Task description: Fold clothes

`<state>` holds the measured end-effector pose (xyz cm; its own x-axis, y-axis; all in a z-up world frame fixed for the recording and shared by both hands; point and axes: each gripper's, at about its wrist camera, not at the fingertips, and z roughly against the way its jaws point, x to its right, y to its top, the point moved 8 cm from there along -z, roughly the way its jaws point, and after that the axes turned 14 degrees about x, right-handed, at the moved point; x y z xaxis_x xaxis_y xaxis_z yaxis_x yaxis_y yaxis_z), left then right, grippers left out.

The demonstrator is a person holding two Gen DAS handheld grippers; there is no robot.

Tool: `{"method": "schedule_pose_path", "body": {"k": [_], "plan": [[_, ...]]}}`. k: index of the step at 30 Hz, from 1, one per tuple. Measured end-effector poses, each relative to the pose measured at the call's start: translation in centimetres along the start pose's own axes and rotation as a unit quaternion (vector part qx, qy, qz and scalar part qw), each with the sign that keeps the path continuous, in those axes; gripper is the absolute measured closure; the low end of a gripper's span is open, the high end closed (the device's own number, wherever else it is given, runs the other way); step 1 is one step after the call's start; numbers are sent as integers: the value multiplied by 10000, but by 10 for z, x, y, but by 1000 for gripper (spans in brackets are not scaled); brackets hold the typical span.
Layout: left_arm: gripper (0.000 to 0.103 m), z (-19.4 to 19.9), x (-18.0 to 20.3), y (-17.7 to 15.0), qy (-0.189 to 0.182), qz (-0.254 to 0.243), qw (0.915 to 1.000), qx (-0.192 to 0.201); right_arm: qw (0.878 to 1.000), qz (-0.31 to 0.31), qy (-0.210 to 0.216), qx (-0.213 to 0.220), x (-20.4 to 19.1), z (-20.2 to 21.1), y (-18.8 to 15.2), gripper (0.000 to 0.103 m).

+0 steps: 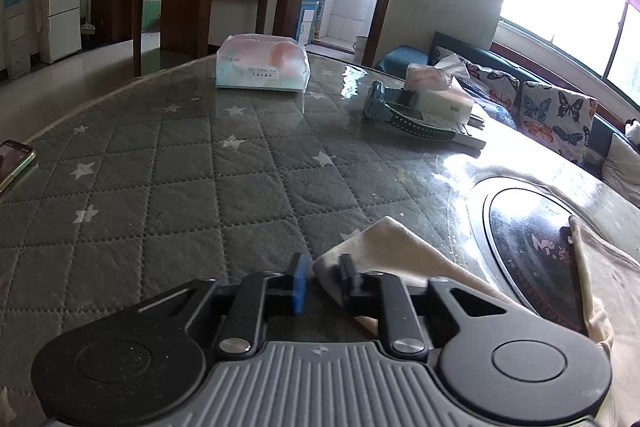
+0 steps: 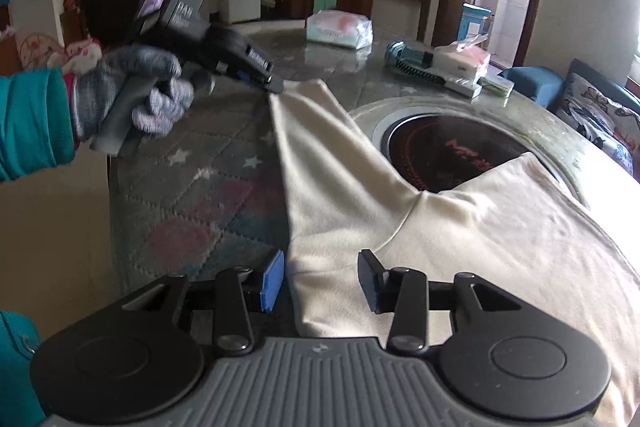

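A: Right wrist view takes in the most: the tabletop point(image 2: 208, 163) under its quilted star cover, and the cream garment point(image 2: 460, 223) spread across it from about 10 o'clock down to 4 o'clock, partly over the round black burner point(image 2: 440, 143).

B: Why stretched like that?

A: My guess is the sleeve is being laid out flat ahead of a fold. The left gripper point(image 2: 276, 85), in a gloved hand point(image 2: 136, 95), sits at the sleeve's far tip.

B: Pinching it?

A: Left wrist view answers that. The left gripper point(image 1: 324, 281) has its jaws slightly parted, the cloth tip point(image 1: 384, 251) lying between them at 12 o'clock, seemingly not pressed.

B: And the right gripper point(image 2: 322, 281)?

A: Jaws spread, straddling the garment's near edge without squeezing it. Only its own view shows that, and only the left view shows the phone point(image 1: 14, 161) at 9 o'clock.
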<state>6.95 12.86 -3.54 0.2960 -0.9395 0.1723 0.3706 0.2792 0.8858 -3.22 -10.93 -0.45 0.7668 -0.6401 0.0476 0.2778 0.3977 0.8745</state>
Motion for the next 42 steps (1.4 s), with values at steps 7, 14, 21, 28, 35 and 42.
{"method": "schedule_pose_path", "body": {"k": [7,14,21,28,35,42], "plan": [[76,4,-1,-1,-20,100,9999,-22,9998,-32,-181,111,11,9,7,59],[72,10,-3,-1,-27,248,9997,24,9996,-90,-228,128,14,13,4,58],[74,5,2,-2,10,113,9999,3,9993,-172,-284,183,16,15,2,58],[97,6,8,5,-48,221,9997,133,9980,-334,-418,329,20,24,3,58],[97,40,49,37,-530,139,9970,549,9936,-760,-724,418,39,42,-2,58],[97,93,129,58,-1542,-247,9830,965,9840,-1251,-1116,598,67,66,-13,59]]}}
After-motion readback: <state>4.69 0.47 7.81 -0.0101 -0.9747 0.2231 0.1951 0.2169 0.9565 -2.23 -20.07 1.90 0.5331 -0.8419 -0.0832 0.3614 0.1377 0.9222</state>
